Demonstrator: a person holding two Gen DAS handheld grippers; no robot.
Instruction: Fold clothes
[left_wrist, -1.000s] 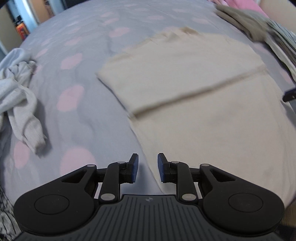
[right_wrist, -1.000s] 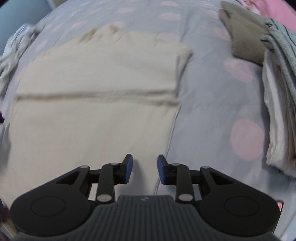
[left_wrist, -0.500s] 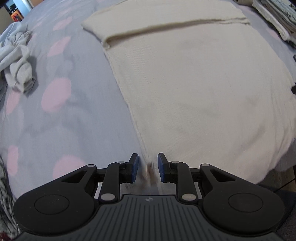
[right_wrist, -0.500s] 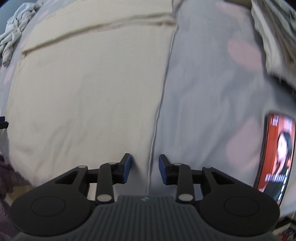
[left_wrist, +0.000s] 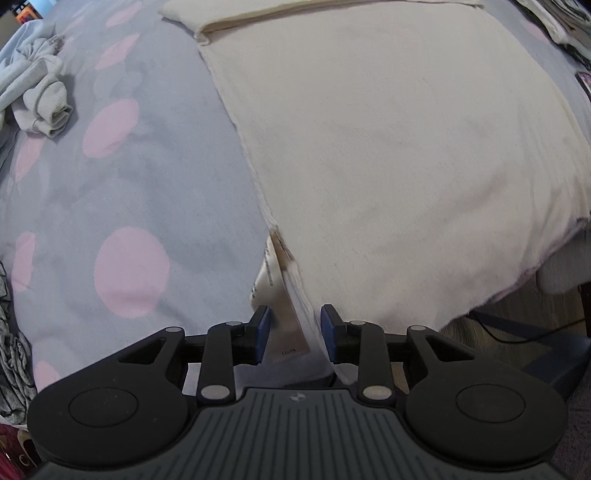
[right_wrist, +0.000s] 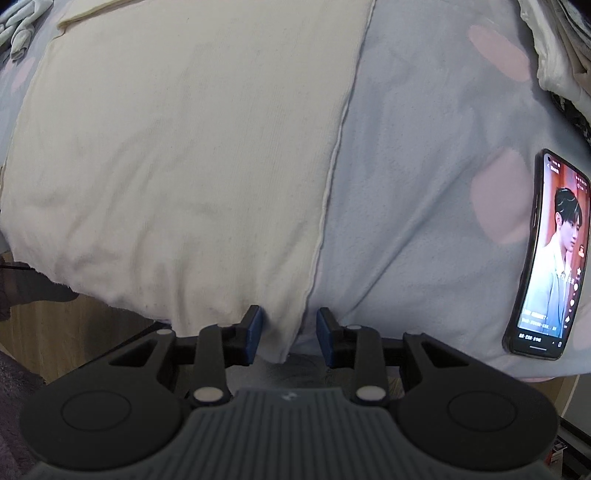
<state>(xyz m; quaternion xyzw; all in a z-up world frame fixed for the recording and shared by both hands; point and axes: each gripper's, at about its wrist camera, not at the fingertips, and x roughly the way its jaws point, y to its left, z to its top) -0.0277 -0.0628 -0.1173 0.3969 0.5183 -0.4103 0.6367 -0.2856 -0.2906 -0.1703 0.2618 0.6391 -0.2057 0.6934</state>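
A: Cream garment (left_wrist: 388, 140) position: it lies flat on the grey, pink-dotted bedspread (left_wrist: 129, 184), with its near hem hanging over the edge of the bed. Check your left gripper (left_wrist: 293, 334) first.

B: What should you see there?

A: Your left gripper points down at the near left corner of the garment. Its jaws have just been opening. The side seam and a white care label (left_wrist: 280, 314) sit between the blue pads (left_wrist: 263, 334), but the pads do not press on them. Treat that claw as released.

B: And the right side?

A: Your right gripper (right_wrist: 288, 338) stands at the near right corner. The corner of the hem hangs between the pads with a gap on either side, so that claw is also released.

B: What lies beyond?

A: A phone (right_wrist: 546, 258) with a lit screen lies on the bedspread, well to the right of the garment. Farther off, the top of the garment is folded over in a band. A crumpled grey garment (left_wrist: 37, 96) lies at the far left, and stacked clothes (right_wrist: 554, 44) at the far right.
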